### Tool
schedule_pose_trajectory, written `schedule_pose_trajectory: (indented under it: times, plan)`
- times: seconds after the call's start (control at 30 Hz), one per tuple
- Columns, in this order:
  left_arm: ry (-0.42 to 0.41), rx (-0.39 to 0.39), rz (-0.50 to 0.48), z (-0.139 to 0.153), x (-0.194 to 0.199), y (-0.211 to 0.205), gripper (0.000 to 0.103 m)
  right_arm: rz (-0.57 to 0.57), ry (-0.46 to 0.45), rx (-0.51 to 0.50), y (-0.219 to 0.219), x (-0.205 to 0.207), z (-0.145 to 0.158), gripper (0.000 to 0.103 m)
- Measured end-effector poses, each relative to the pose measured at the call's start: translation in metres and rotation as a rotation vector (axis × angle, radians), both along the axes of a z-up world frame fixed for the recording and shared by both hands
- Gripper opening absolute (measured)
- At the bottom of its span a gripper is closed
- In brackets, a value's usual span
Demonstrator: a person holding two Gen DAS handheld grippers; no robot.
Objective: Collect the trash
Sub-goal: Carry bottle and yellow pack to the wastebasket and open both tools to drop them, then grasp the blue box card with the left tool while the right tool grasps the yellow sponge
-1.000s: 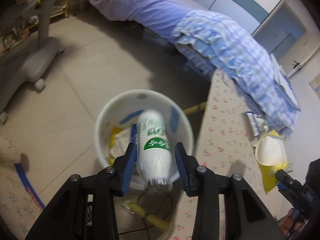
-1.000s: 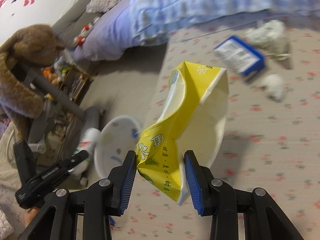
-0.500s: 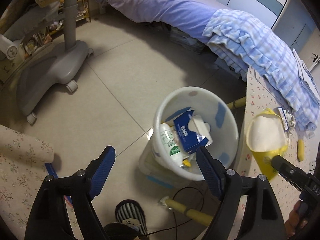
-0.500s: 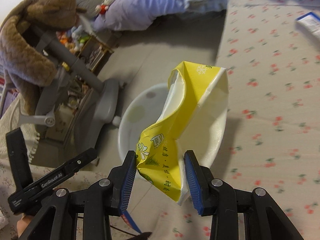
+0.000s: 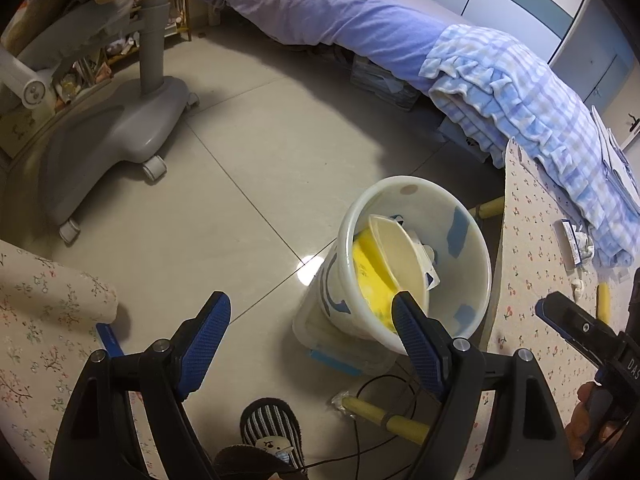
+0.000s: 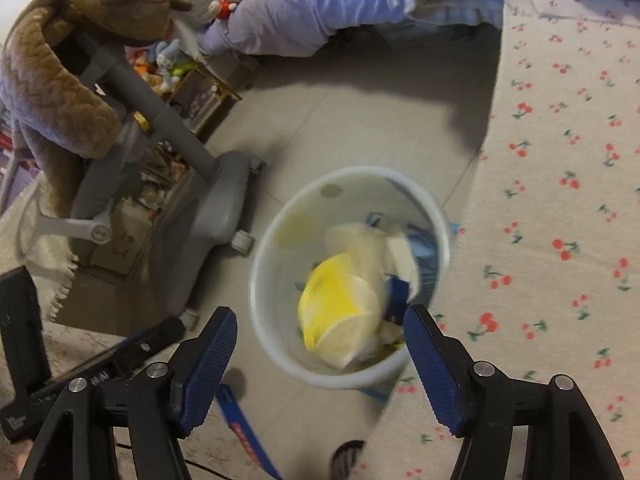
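The right gripper (image 6: 320, 364) now gapes wide and empty, its yellow bag (image 6: 340, 312) dropped into the bin (image 6: 272, 248); the left gripper (image 5: 308, 344) is equally open, so table scraps (image 5: 576, 240) come next.

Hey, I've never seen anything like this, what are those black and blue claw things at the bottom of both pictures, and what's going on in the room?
Those claws are handheld tools, not a robot. A person carries one two-finger gripper in each hand, and a wide-angle camera on each looks forward along its fingers. One picture comes from the left gripper, the other from the right gripper. Both stand open and hold nothing.

Both look down at a round white plastic trash bin on the tiled floor. Inside lies a crumpled yellow and white bag among other rubbish.

Beside the bin is a table covered with a cherry-print cloth, where a few scraps remain near the far edge. Behind are a purple-sheeted bed and a grey wheeled chair base.
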State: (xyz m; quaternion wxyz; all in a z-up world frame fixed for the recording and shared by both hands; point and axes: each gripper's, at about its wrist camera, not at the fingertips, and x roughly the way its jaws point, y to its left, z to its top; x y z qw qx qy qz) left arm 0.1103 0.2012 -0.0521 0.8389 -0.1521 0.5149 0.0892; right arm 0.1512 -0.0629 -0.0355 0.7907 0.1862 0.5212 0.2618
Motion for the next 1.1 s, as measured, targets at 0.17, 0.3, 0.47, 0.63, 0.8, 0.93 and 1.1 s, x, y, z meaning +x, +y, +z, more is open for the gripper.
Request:
schedule_pose_trajectory:
  times: [0.17, 0.3, 0.47, 0.63, 0.8, 0.93, 1.1]
  plan:
    - [-0.003, -0.015, -0.019, 0.003, 0.002, -0.008, 0.085, -0.023, -0.006, -0.069, -0.016, -0.007, 0.003, 0.074]
    - [-0.003, -0.009, -0.039, 0.004, 0.003, -0.019, 0.085, -0.059, -0.028, -0.14, -0.032, -0.012, 0.01, 0.075]
    - [-0.009, -0.004, -0.062, 0.007, 0.006, -0.039, 0.089, -0.105, -0.043, -0.159, -0.063, -0.019, 0.02, 0.079]
    - [-0.014, 0.026, -0.092, 0.01, 0.008, -0.064, 0.093, -0.174, -0.044, -0.205, -0.108, -0.022, 0.028, 0.08]
    - [-0.006, 0.023, -0.124, 0.011, 0.016, -0.094, 0.093, -0.244, -0.047, -0.234, -0.152, -0.026, 0.036, 0.084]
    - [-0.009, 0.019, -0.144, 0.014, 0.026, -0.121, 0.093, -0.286, -0.051, -0.269, -0.181, -0.026, 0.041, 0.092]
    - [-0.016, 0.025, -0.166, 0.016, 0.042, -0.158, 0.093, -0.346, -0.048, -0.333, -0.222, -0.023, 0.041, 0.096]
